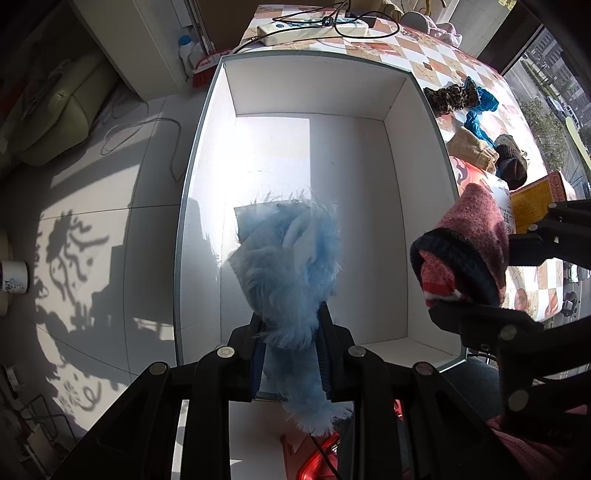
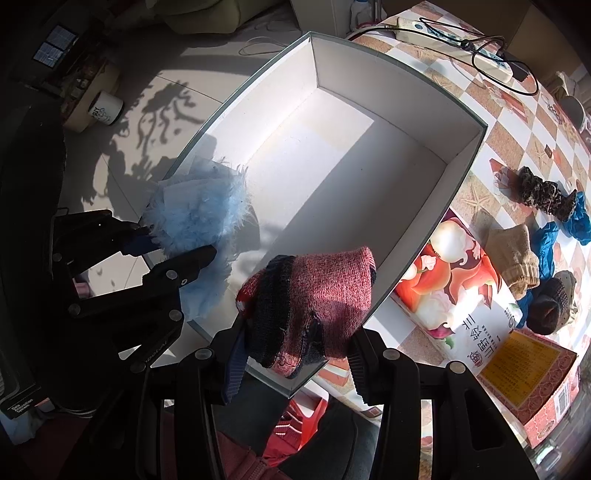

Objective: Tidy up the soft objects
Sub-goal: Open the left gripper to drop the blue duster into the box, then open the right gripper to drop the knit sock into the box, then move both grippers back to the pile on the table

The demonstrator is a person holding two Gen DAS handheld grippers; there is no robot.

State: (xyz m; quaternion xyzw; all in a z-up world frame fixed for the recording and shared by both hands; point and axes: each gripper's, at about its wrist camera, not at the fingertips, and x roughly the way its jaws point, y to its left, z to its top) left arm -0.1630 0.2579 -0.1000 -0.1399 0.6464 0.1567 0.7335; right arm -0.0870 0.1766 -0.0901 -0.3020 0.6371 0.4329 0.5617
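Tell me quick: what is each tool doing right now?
Left tool: closed on the fluffy blue sock, over the white box.
Right tool: closed on the pink knit sock.

- I see a power strip (image 1: 312,27) with tangled black cable at the bench's (image 2: 491,136) far edge.
- A printed carton (image 2: 461,284) lies beside a yellow-labelled box (image 2: 528,373).
- A white cup (image 2: 106,108) stands on the floor.

- Hard sunlight from the window side; box (image 1: 314,155) floor glares, blown out white.
- Sharp plant shadows on floor (image 1: 85,258).
- Tools backlit, near black.
- Heavy fisheye bending, dark vignette at corners.
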